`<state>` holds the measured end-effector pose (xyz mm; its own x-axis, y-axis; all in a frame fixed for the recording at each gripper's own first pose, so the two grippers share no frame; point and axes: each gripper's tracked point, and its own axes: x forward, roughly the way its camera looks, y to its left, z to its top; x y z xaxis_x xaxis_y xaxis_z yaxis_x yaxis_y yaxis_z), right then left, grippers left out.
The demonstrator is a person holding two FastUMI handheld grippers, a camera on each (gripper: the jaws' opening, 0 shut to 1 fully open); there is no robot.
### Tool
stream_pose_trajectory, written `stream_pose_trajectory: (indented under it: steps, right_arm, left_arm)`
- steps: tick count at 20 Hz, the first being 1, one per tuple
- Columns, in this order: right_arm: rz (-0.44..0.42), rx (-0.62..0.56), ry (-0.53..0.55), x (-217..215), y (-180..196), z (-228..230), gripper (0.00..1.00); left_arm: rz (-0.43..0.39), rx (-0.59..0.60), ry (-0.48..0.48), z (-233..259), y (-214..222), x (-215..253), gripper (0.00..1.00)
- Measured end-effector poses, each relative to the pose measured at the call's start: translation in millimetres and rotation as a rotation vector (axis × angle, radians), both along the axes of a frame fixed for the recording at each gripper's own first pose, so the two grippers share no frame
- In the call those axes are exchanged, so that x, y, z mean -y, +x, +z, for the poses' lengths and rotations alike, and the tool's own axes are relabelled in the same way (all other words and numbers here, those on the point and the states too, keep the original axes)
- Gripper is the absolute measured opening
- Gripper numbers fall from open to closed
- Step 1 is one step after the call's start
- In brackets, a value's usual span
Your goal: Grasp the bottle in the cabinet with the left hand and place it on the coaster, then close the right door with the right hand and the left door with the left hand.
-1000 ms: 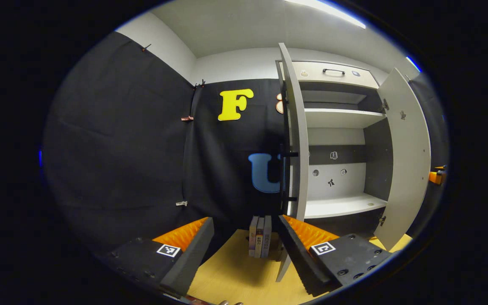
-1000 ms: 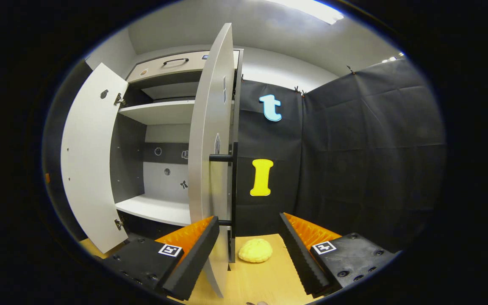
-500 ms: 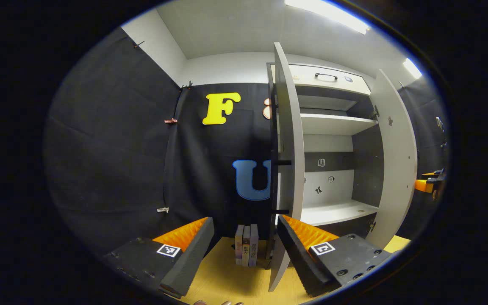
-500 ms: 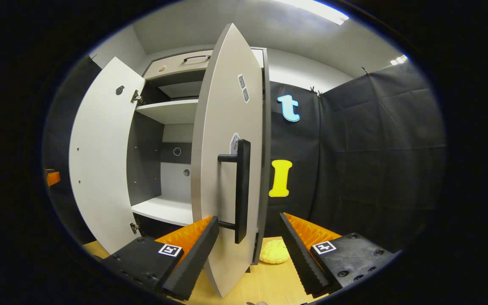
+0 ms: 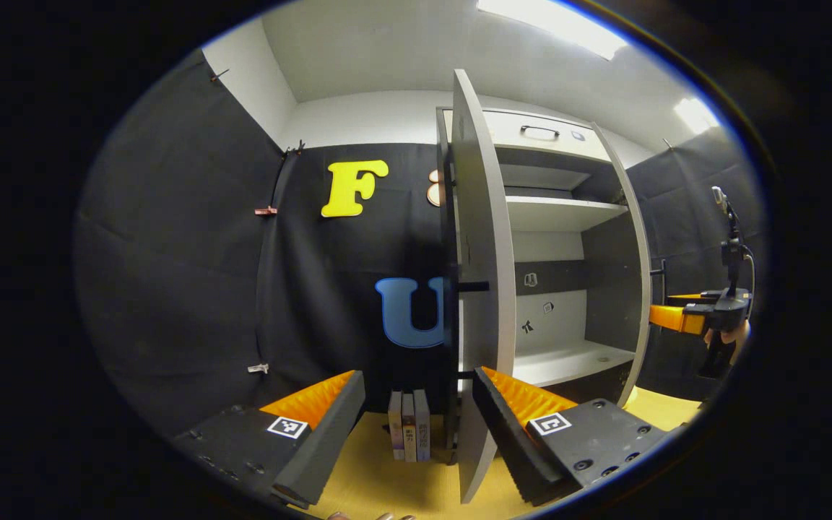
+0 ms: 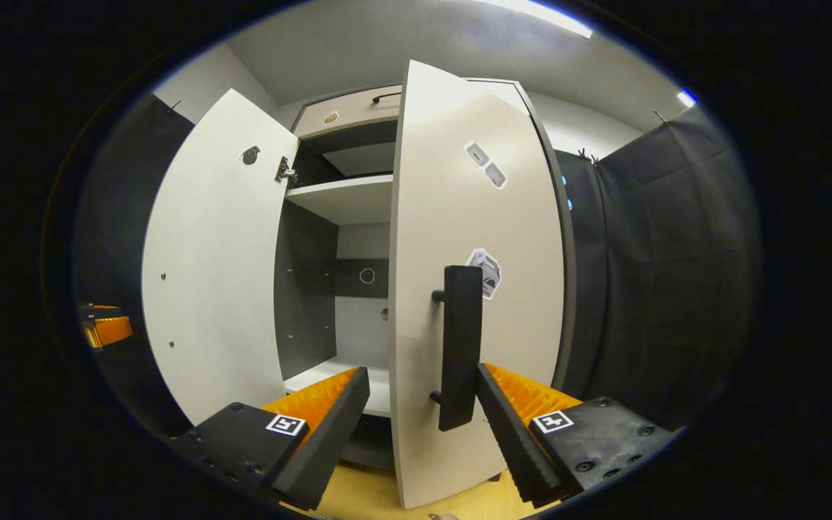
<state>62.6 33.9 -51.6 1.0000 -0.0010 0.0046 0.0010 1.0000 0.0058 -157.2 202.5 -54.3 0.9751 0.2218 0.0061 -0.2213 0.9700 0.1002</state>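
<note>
My left hand-held gripper (image 5: 416, 404) hangs with its fingers apart and nothing between them, pointed at the left side of the cabinet (image 5: 553, 238). The left door (image 5: 481, 289) stands edge-on just ahead of it, swung out towards me, its lower edge beside the inner face of my right-side finger (image 5: 510, 426); I cannot tell whether they touch. A dark handle (image 5: 470, 287) juts from the door's outer face. Past the door, a few books (image 5: 409, 433) stand upright on the yellow table (image 5: 387, 484), against the black cloth wall.

Inside the cabinet I see pale shelves (image 5: 560, 213) and a drawer (image 5: 539, 132) with a dark pull across the top. The lower shelf (image 5: 575, 361) carries no bottle that I can make out, and I cannot tell where the bottle or the coaster is.

My right hand-held gripper (image 6: 423, 412) is also spread apart, holding nothing. The right door (image 6: 474, 289) is partly swung in and stands between its fingers, with the long black handle (image 6: 459, 347) just beside the inner face of my right-side finger (image 6: 510, 426). In the left gripper view that gripper (image 5: 676, 318) sits far off at the right, next to the right door's edge (image 5: 643, 274). In the right gripper view the left door (image 6: 221, 260) is wide open, showing its inner face.
</note>
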Motion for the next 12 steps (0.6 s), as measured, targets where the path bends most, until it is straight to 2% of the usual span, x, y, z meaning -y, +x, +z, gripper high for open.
stream_pose_trajectory:
  steps: [3, 4, 7, 9, 11, 12]
  right_arm:
    - [-0.035, 0.000, 0.012, 14.3, -9.0, 0.2, 0.98]
    - [-0.053, 0.001, 0.019, 20.9, -12.0, -0.3, 0.98]
    - [-0.093, -0.016, 0.043, 38.1, -18.3, -6.6, 0.98]
    - [-0.103, -0.027, 0.042, 42.2, -22.4, -10.4, 0.98]
    - [-0.105, -0.034, 0.020, 43.8, -27.1, -12.5, 0.98]
    - [-0.102, -0.038, 0.007, 43.8, -30.8, -13.9, 0.98]
  left_arm:
    - [-0.031, -0.001, -0.007, -1.0, 7.3, 2.6, 0.98]
    - [-0.043, -0.002, -0.008, -1.6, 10.5, 3.9, 0.95]
    - [-0.058, 0.003, -0.010, -2.6, 13.9, 3.1, 0.96]
    - [-0.080, 0.000, -0.036, -4.7, 19.4, 3.0, 0.94]
    - [-0.108, -0.007, -0.059, -8.8, 25.8, 5.7, 0.96]
    - [-0.113, 0.000, -0.060, -8.3, 27.7, 6.1, 0.93]
